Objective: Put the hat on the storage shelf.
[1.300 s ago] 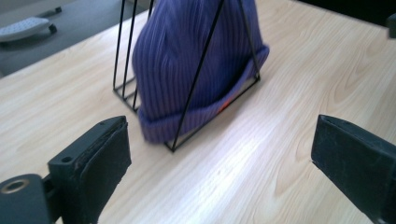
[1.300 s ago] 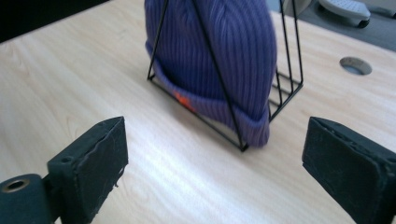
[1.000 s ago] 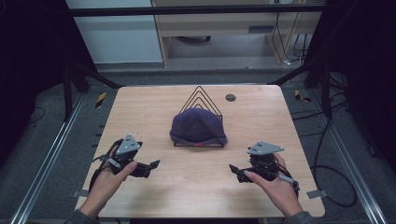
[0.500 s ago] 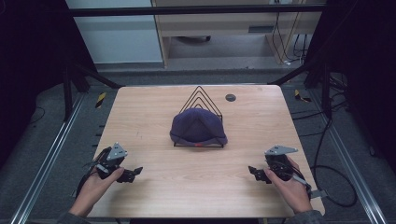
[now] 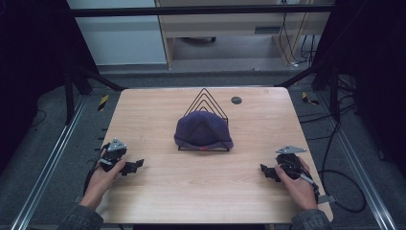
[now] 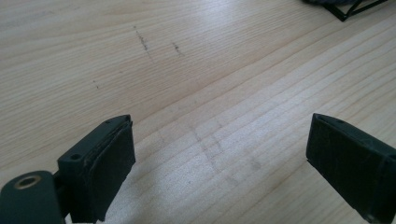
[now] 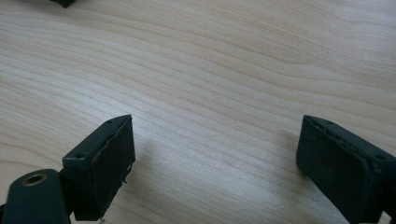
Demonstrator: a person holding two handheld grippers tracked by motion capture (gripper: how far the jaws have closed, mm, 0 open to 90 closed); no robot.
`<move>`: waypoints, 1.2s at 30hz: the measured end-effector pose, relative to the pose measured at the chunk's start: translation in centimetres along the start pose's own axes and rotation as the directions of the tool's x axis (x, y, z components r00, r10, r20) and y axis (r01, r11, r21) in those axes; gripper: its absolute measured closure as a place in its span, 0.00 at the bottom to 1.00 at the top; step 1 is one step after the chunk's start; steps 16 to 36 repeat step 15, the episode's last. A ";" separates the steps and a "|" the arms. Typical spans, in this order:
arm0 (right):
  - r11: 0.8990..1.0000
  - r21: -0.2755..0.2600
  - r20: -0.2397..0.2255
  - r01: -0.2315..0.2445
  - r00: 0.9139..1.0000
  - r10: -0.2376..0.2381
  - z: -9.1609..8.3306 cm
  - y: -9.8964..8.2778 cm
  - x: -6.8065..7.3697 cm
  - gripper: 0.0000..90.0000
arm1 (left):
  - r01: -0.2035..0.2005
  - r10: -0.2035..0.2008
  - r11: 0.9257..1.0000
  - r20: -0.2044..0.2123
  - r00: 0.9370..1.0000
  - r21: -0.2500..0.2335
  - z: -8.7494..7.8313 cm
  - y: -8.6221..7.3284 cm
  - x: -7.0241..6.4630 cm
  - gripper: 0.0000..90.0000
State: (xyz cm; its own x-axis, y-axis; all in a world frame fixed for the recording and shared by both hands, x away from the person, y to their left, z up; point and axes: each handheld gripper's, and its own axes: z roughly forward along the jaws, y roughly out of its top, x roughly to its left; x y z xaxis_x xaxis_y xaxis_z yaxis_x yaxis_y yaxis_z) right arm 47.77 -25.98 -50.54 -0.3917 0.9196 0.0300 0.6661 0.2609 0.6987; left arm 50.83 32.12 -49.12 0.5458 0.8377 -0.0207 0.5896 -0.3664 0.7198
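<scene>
The cap (image 5: 203, 129), draped on the wire rack (image 5: 207, 101) mid-desk (image 5: 191, 191), looks soft and light, best pinched at its stiffer brim or crown edge, while both tools, left (image 5: 135, 166) and right (image 5: 265, 170), rest released, well apart from it.

Left tongs (image 6: 219, 163) gape over scuffed wooden table (image 6: 196, 84); wire rack (image 6: 348, 9) corner beyond.

The high view is dim and slightly soft, its corners and sides falling into near black while the pale wooden tabletop (image 5: 201, 177) catches even overhead light. Both gripper views are brighter, with sharp wood grain mid-frame, a mild sheen toward the top, and soft shadows beneath the slightly blurred black jaws.
</scene>
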 end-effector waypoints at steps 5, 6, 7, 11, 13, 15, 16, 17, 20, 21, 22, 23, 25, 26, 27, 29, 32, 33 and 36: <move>0.999 -0.050 0.031 0.013 0.999 -0.012 0.5 -0.4 0.0 0.09 | -0.031 0.031 0.998 -0.009 0.999 0.055 1.0 -0.4 -0.1 0.08; 0.998 -0.057 0.030 0.017 0.999 -0.015 0.5 -0.5 -0.1 0.09 | -0.032 0.033 0.999 -0.022 0.999 0.044 1.1 -0.6 -0.2 0.07; 0.998 -0.056 0.032 0.014 0.999 -0.012 0.5 -0.5 0.0 0.09 | -0.032 0.034 0.998 -0.028 0.999 0.045 1.1 -0.6 -0.2 0.07; 0.998 -0.055 0.037 0.010 0.999 -0.008 0.5 -0.5 0.0 0.08 | -0.032 0.033 0.999 -0.028 0.999 0.017 1.2 -0.9 -0.1 0.04; 0.998 -0.054 0.041 0.007 0.999 -0.004 0.5 -0.5 0.1 0.08 | -0.035 0.035 0.999 -0.028 0.999 0.010 1.2 -1.0 -0.1 0.03; 0.999 -0.053 0.043 0.001 0.999 0.002 0.5 -0.5 0.2 0.08 | -0.038 0.038 0.999 -0.027 0.999 0.007 1.2 -1.1 -0.1 0.03; 0.999 -0.053 0.043 0.001 0.999 0.002 0.5 -0.5 0.2 0.08 | -0.038 0.038 0.999 -0.027 0.999 0.007 1.2 -1.1 -0.1 0.03; 0.999 -0.053 0.043 0.001 0.999 0.002 0.5 -0.5 0.2 0.08 | -0.038 0.038 0.999 -0.027 0.999 0.007 1.2 -1.1 -0.1 0.03; 0.999 -0.053 0.043 0.001 0.999 0.002 0.5 -0.5 0.2 0.08 | -0.038 0.038 0.999 -0.027 0.999 0.007 1.2 -1.1 -0.1 0.03; 0.999 -0.053 0.043 0.001 0.999 0.002 0.5 -0.5 0.2 0.08 | -0.038 0.038 0.999 -0.027 0.999 0.007 1.2 -1.1 -0.1 0.03; 0.999 -0.053 0.043 0.001 0.999 0.002 0.5 -0.5 0.2 0.08 | -0.038 0.038 0.999 -0.027 0.999 0.007 1.2 -1.1 -0.1 0.03; 0.999 -0.053 0.043 0.001 0.999 0.002 0.5 -0.5 0.2 0.08 | -0.038 0.038 0.999 -0.027 0.999 0.007 1.2 -1.1 -0.1 0.03; 0.999 -0.053 0.043 0.001 0.999 0.002 0.5 -0.5 0.2 0.08 | -0.038 0.038 0.999 -0.027 0.999 0.007 1.2 -1.1 -0.1 0.03; 0.999 -0.053 0.043 0.001 0.999 0.002 0.5 -0.5 0.2 0.08 | -0.038 0.038 0.999 -0.027 0.999 0.007 1.2 -1.1 -0.1 0.03; 0.999 -0.053 0.043 0.001 0.999 0.002 0.5 -0.5 0.2 0.08 | -0.038 0.038 0.999 -0.027 0.999 0.007 1.2 -1.1 -0.1 0.03; 0.999 -0.053 0.043 0.001 0.999 0.002 0.5 -0.5 0.2 0.08 | -0.038 0.038 0.999 -0.027 0.999 0.007 1.2 -1.1 -0.1 0.03; 0.999 -0.053 0.043 0.001 0.999 0.002 0.5 -0.5 0.2 0.08 | -0.038 0.038 0.999 -0.027 0.999 0.007 1.2 -1.1 -0.1 0.03; 0.999 -0.053 0.043 0.001 0.999 0.002 0.5 -0.5 0.2 0.08 | -0.038 0.038 0.999 -0.027 0.999 0.007 1.2 -1.1 -0.1 0.03; 0.999 -0.053 0.043 0.001 0.999 0.002 0.5 -0.5 0.2 0.08 | -0.038 0.038 0.999 -0.027 0.999 0.007 1.2 -1.1 -0.1 0.03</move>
